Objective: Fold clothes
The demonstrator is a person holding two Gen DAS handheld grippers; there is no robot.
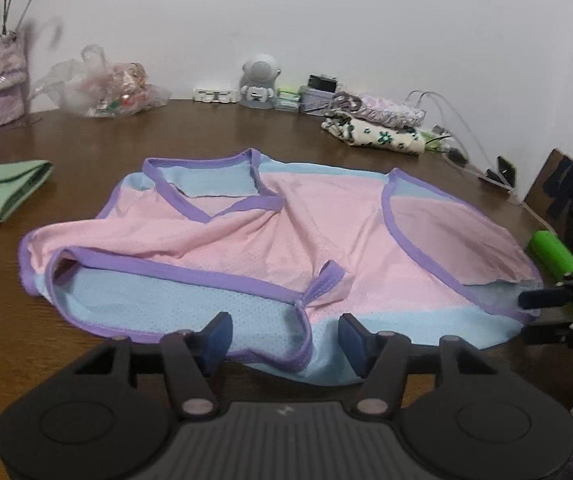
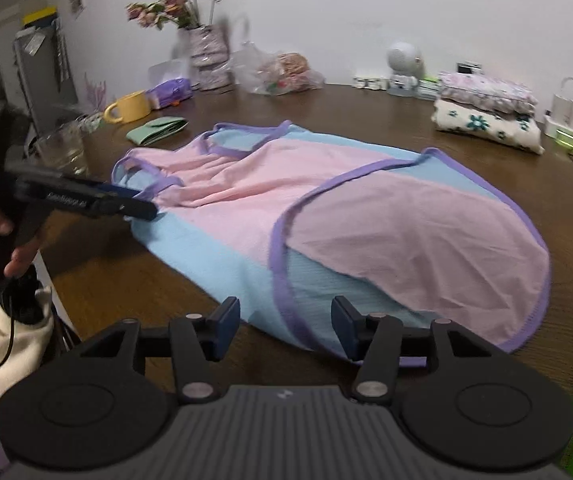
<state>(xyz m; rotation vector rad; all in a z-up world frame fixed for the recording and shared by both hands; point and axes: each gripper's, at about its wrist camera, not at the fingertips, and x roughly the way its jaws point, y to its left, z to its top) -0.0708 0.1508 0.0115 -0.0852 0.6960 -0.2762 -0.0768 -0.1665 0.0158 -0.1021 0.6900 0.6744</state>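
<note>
Vest [image 1: 270, 236] spread flat, yellow mug [image 2: 128, 107] only in right view

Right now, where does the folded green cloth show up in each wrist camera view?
Left wrist: green cloth at far left, on the table.
Right wrist: green cloth upper left of centre, beside the yellow mug.
Shared landmark: the flower vase stands behind it.

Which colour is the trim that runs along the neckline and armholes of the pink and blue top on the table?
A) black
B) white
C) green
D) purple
D: the pink and blue top lying on the wooden table has a purple trim around its V-neck and along its armholes in both wrist views.
</note>
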